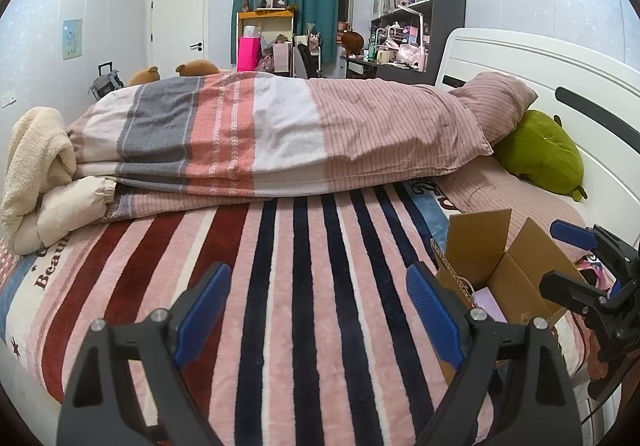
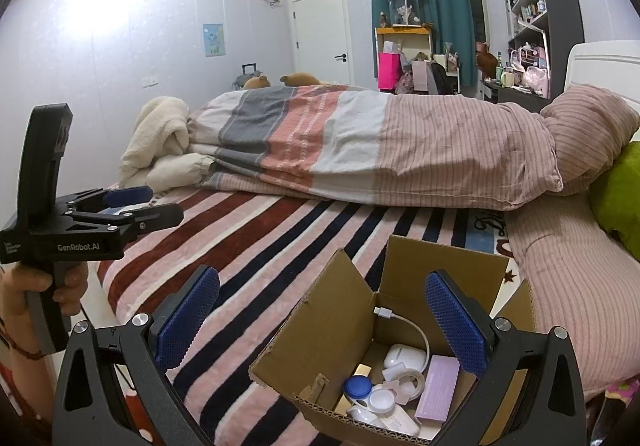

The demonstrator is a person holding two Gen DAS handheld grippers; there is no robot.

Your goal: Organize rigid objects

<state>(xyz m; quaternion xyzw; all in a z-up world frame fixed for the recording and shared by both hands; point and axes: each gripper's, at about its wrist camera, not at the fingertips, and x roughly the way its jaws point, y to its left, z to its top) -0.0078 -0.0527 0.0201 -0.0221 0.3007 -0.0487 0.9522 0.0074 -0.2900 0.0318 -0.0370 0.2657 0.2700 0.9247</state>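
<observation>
An open cardboard box (image 2: 340, 322) stands on the striped blanket (image 2: 260, 246) near the bed's front edge. Inside lie a white earbud case (image 2: 402, 356), a white cable (image 2: 414, 326), a purple carton (image 2: 438, 386), a blue-lidded lens case (image 2: 358, 386), a tape roll (image 2: 408, 382) and a white tube (image 2: 394, 422). My right gripper (image 2: 322, 310) hovers open over the box's left flap, gripping nothing. My left gripper (image 1: 320, 310) stands open above bare blanket (image 1: 300, 286), left of the box (image 1: 492, 258). Each gripper shows in the other's view: the left gripper (image 2: 156, 203), the right gripper (image 1: 560, 260).
A folded striped duvet (image 1: 248, 137) lies across the bed behind. A cream blanket (image 1: 36, 157) sits at its left end, and a pink pillow (image 1: 496, 101) and green plush (image 1: 540, 153) lean on the white headboard (image 1: 560, 61). A hand (image 2: 60, 286) holds the left gripper's handle.
</observation>
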